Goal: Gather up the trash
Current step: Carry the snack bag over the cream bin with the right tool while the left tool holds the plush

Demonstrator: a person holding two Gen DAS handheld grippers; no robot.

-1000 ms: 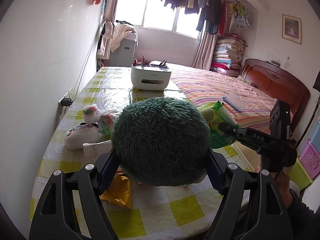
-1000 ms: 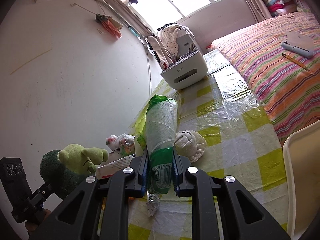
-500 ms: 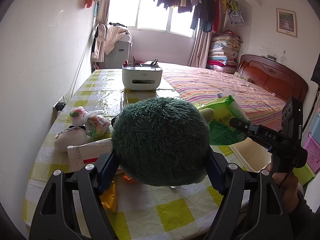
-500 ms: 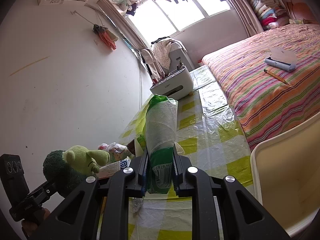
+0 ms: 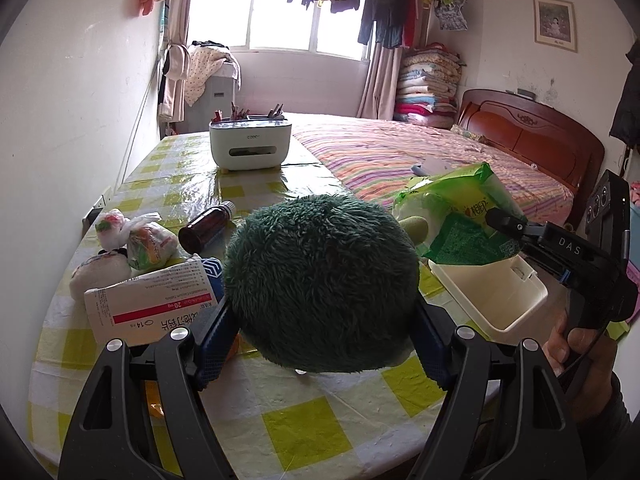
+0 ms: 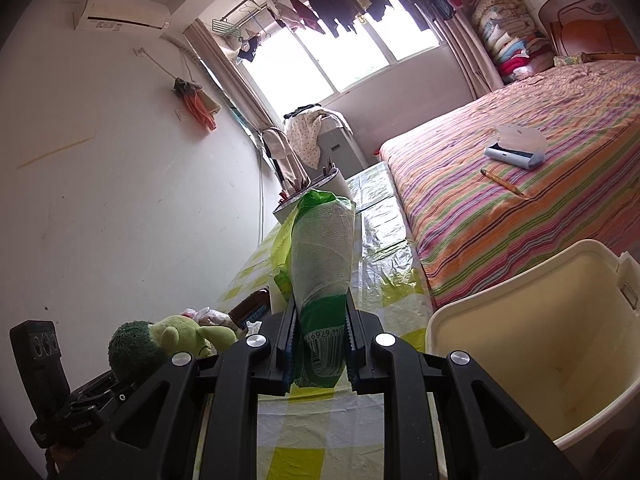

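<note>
a surface covered in a yellow-and-white checked cloth runs beside a striped bed, with a cream bin at its near edge. the left gripper has its jaws pinching a fuzzy dark green plush toy above the cloth. the right gripper has its jaws pressed on a green tissue pack, held in the air beside the bin; a white medicine box, a brown bottle and small tied bags lie on the cloth.

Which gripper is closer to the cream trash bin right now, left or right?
Right. The right gripper, shut on the green packet, is beside the bin. The left gripper, holding the plush toy, is farther off over the table.
</note>
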